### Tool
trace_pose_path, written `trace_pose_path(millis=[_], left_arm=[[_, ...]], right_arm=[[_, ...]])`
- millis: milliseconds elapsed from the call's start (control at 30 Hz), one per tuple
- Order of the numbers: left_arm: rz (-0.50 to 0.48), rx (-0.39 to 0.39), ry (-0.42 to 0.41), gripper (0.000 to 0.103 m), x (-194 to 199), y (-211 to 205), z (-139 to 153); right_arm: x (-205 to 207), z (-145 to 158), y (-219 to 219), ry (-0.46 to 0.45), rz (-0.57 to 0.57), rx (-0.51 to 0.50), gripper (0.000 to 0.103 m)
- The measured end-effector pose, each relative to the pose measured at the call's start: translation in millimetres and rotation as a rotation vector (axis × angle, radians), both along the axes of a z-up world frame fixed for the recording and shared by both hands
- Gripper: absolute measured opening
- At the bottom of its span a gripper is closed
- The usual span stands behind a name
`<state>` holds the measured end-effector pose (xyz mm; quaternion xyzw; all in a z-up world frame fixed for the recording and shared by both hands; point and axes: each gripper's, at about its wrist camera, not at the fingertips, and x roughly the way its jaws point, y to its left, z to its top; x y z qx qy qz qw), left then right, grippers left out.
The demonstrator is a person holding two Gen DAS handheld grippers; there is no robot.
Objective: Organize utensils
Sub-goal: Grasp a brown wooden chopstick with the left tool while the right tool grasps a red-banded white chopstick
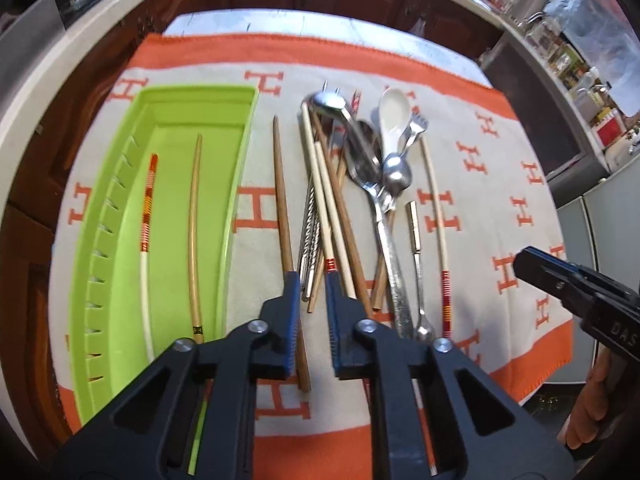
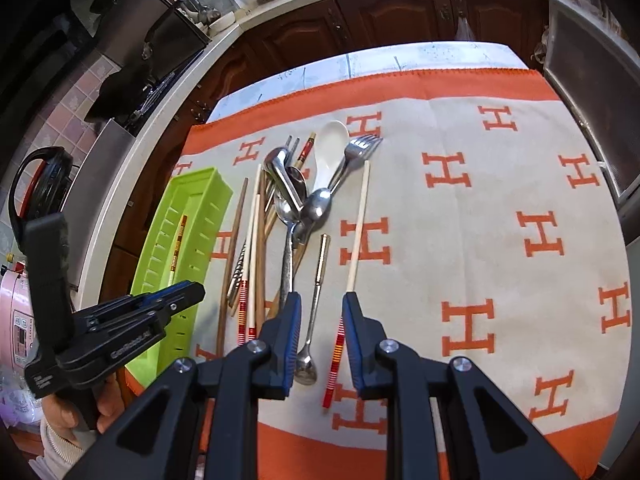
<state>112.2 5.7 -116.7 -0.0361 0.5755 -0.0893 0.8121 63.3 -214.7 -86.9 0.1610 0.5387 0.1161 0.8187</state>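
On the surface, covered by an orange and cream cloth (image 2: 500,208), a green tray (image 1: 240,128) lies at the left, and two chopsticks are already laid lengthwise inside it: one with red and gold bands (image 1: 147,208) and one plain bamboo one (image 1: 195,216). The remaining utensils are heaped just right of the tray: wooden chopsticks (image 1: 332,208), metal spoons (image 1: 366,160), a white ceramic spoon (image 1: 394,114) and a fork (image 2: 358,148), several crossing one another. A dark brown chopstick (image 1: 281,200) lies alone between tray and heap, and a pale chopstick with a red-banded end (image 2: 358,220) lies apart at the right. The left hand-held gripper (image 1: 308,280) is held spread and empty above the near ends of the heap, with the brown chopstick by its left finger. The right hand-held gripper (image 2: 318,300) is likewise spread and empty, with a slim long-handled spoon (image 2: 316,292) and the banded chopstick's end seen between its fingers. The sorting is judged to be at an early stage, with a pick apparently being lined up. The next move would call for lowering over a single loose piece and closing on it without the crossed neighbours being dragged along.
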Motion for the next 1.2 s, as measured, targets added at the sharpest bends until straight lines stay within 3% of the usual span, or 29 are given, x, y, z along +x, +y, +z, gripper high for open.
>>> trace_pose_path(millis=[500,767,1200], left_arm=[[0.033,0.069,0.137,0.007,16.5,-4.1,-51.4],[0.009,0.162,0.123,0.007,14.0,-18.2,-59.7],[0.025,0.122,0.112,0.004,-1.6,-11.7,-54.0]], right_arm=[[10.6,-28.0,-6.4,0.052,0.013,0.003,0.021],[17.5,-43.0,-7.4,0.096,0.009,0.009,0.021],[47.4,-64.1,10.8,0.167,-0.006,-0.097,0.021]])
